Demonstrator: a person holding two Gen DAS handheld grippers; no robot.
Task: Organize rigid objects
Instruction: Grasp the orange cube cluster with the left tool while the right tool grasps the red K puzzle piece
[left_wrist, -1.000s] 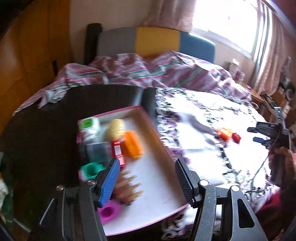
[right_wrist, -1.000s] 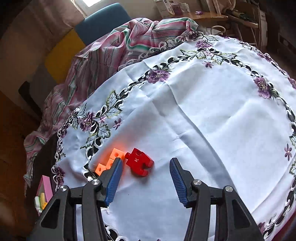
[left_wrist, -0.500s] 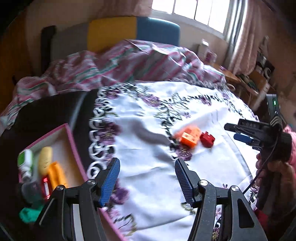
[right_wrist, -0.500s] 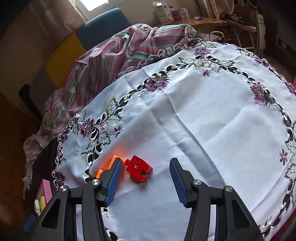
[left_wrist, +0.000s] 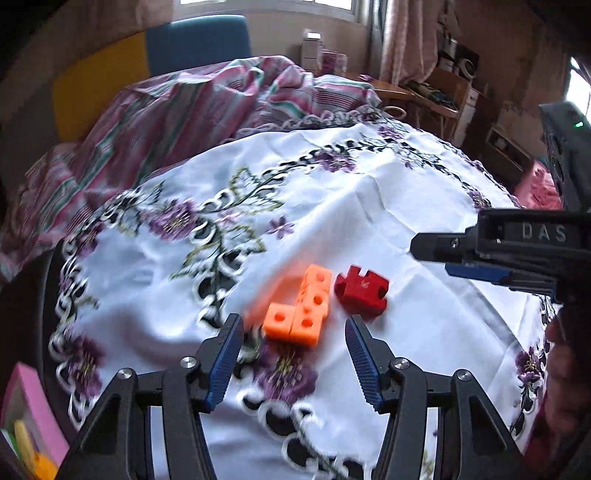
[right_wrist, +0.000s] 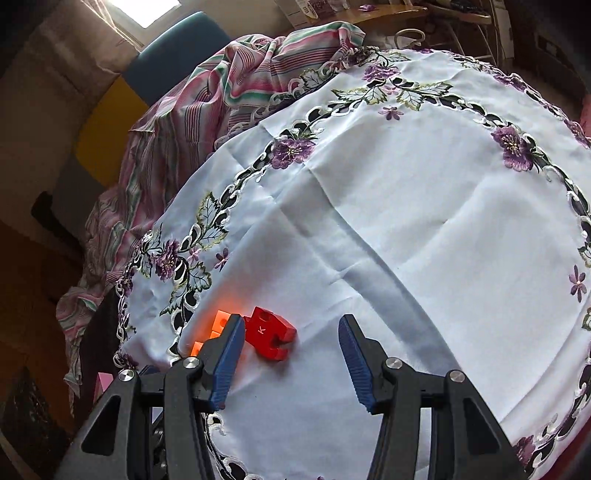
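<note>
An orange L-shaped block with holes (left_wrist: 306, 306) and a red notched block (left_wrist: 362, 291) lie side by side on the white flowered tablecloth (left_wrist: 369, 206). My left gripper (left_wrist: 293, 326) hovers just short of the orange block. Its jaws are closing, the block sits at their tips, and the pads do not touch it. My right gripper (right_wrist: 291, 325) stands open over the red block (right_wrist: 271, 336), which lies by its left finger. That finger partly hides the orange block (right_wrist: 221, 320). The right gripper (left_wrist: 432, 258) also shows at the right of the left wrist view.
A pink tray (left_wrist: 31, 398) holding small toys sits at the lower left, off the cloth. A striped pink cloth (left_wrist: 184, 107) is bunched behind the table, before a blue and yellow chair (left_wrist: 195, 40). A person's hand (left_wrist: 565, 354) holds the right gripper.
My left gripper has swung from above the pink tray rightward across the cloth to the orange block, and its jaws have narrowed a little. The right gripper has hardly moved.
</note>
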